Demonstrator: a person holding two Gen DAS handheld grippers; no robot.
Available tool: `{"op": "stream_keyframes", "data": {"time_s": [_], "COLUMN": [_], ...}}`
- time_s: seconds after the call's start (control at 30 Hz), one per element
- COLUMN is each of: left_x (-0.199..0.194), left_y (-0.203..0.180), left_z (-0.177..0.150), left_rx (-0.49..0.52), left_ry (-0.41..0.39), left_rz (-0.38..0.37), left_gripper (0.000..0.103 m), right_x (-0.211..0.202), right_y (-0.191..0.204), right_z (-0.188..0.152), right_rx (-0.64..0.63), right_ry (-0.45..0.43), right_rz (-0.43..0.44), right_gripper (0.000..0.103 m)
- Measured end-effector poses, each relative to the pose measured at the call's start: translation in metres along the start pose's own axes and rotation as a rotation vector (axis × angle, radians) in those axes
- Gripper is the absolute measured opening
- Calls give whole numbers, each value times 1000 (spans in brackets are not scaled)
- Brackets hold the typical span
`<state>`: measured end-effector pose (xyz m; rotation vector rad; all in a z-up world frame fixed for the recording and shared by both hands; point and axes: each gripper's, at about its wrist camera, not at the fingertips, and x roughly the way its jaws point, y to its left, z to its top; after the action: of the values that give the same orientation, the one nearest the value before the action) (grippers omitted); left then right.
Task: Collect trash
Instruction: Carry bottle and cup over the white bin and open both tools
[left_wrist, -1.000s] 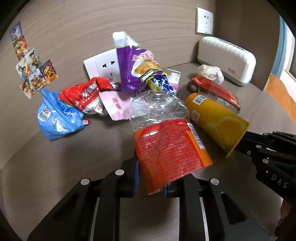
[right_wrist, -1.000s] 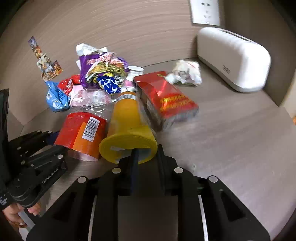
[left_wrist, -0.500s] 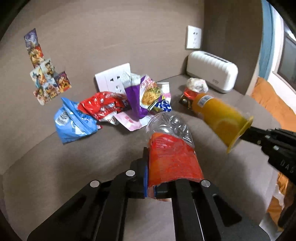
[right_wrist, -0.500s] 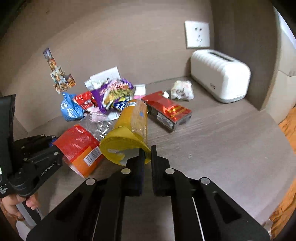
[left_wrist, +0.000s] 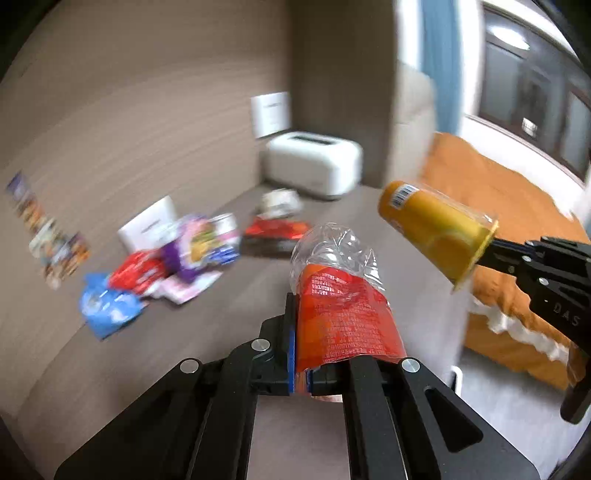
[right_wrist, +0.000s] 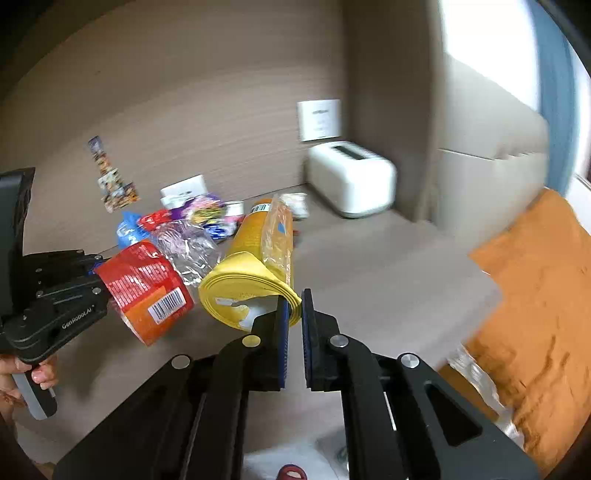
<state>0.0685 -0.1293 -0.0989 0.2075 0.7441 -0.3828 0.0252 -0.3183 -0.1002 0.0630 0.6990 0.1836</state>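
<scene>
Orange-labelled crushed plastic bottle (left_wrist: 341, 295) clamped in the left tool (left_wrist: 301, 380), lifted clear of the counter (left_wrist: 155, 369) — clear crumpled upper part pointing away from the camera, red-orange label down by the pads. Yellow cup (right_wrist: 251, 266) pinched at its rim by the right tool (right_wrist: 293, 332), also up in the air, barcode end aimed toward the wall. Both tools closed tight on their loads, side by side, bottle just left of the cup in the right wrist view. Still lying on the counter by the wall: blue packet (left_wrist: 107, 308), red wrapper (left_wrist: 138, 273), purple snack bag (left_wrist: 199, 245), red box (left_wrist: 275, 236), crumpled white wrapper (left_wrist: 279, 201). White toaster (left_wrist: 314, 168) in the corner, well apart from the pile. Orange bedding (right_wrist: 535, 295) off to the right — blurred.
</scene>
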Motion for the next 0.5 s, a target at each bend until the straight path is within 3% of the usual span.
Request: {"op": "stream_keyframes", "data": {"time_s": [0.23,0.5], "left_x": [7,43], "left_y": [-92,-210], "left_z": [-1,-34], "left_rx": [211,441], "left_ry": [9,101], "left_rz": [-185,-380], "left_gripper": [3,3], "right_x": [-58,-85], "right_y": [-55,-112], "right_z": [-52,-143], "right_rx": [135,280], "right_ry": [27,155], "right_rz": [-184,-366], "right_gripper": [8,8]}}
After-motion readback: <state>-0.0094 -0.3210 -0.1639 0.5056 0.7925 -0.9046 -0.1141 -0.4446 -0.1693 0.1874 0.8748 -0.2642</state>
